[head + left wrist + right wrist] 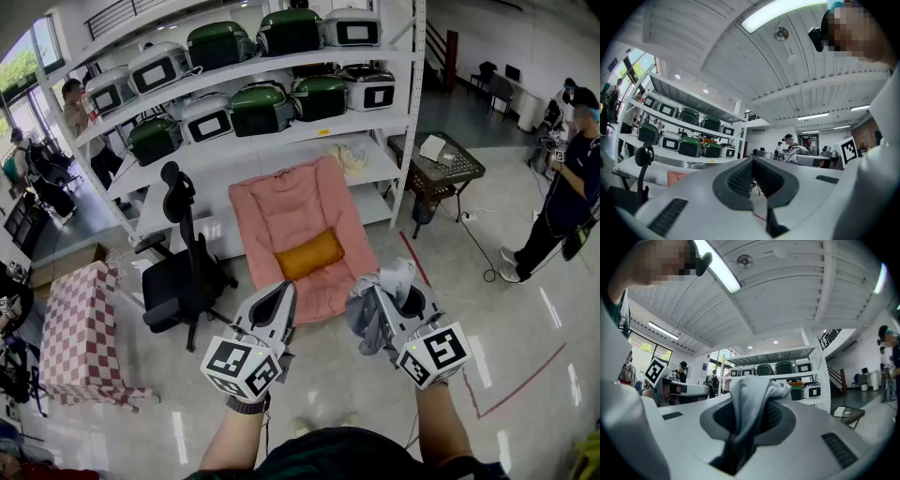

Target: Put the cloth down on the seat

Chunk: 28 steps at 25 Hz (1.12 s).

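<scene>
A grey cloth point(373, 302) is bunched between the jaws of my right gripper point(386, 292), which is shut on it; in the right gripper view the cloth point(750, 401) rises out of the jaws and flops over their tips. My left gripper point(284, 292) is held beside it with its jaws closed together and nothing in them; in the left gripper view its pads point(751, 174) meet. Ahead on the floor lies a pink floor seat point(298, 225) with an orange cushion point(309, 254) on it. Both grippers hover just short of the seat's near edge.
A black office chair point(183, 272) stands left of the seat. White shelving point(253, 131) with green and white cases is behind it. A checkered box point(80, 333) sits far left, a small dark table point(436, 169) at right. People stand at both sides.
</scene>
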Each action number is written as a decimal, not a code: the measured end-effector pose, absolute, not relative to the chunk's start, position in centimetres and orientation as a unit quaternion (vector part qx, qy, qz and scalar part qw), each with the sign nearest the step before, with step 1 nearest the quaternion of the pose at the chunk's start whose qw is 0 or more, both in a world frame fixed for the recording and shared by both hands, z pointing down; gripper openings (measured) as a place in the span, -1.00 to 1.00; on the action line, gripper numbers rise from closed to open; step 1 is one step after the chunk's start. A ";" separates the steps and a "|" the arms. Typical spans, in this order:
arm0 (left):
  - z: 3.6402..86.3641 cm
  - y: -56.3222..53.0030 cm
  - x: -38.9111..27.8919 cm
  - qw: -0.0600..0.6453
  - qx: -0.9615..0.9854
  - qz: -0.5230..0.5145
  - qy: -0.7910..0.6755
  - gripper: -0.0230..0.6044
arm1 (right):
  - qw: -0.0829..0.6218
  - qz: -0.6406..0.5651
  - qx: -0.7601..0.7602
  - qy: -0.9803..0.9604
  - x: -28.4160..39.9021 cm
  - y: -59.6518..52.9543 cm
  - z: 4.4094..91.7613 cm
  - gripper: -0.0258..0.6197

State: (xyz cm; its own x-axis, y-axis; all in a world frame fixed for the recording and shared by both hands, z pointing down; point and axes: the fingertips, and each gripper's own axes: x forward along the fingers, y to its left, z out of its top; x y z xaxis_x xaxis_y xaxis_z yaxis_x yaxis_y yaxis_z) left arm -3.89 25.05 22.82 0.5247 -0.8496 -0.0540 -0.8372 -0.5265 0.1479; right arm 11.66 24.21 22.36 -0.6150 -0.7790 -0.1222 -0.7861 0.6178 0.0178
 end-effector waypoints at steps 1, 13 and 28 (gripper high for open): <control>22.8 25.0 -3.9 0.051 0.871 -0.059 -0.484 -0.91 | 0.051 0.036 -0.435 0.898 11.7 24.2 22.4 -0.70; 22.4 25.2 -2.6 0.049 0.869 -0.058 -0.488 -0.91 | 0.060 0.028 -0.433 0.899 13.3 24.5 22.0 -0.69; 23.0 25.2 -0.1 0.041 0.857 -0.050 -0.511 -0.91 | 0.072 0.027 -0.431 0.899 17.3 24.6 22.9 -0.69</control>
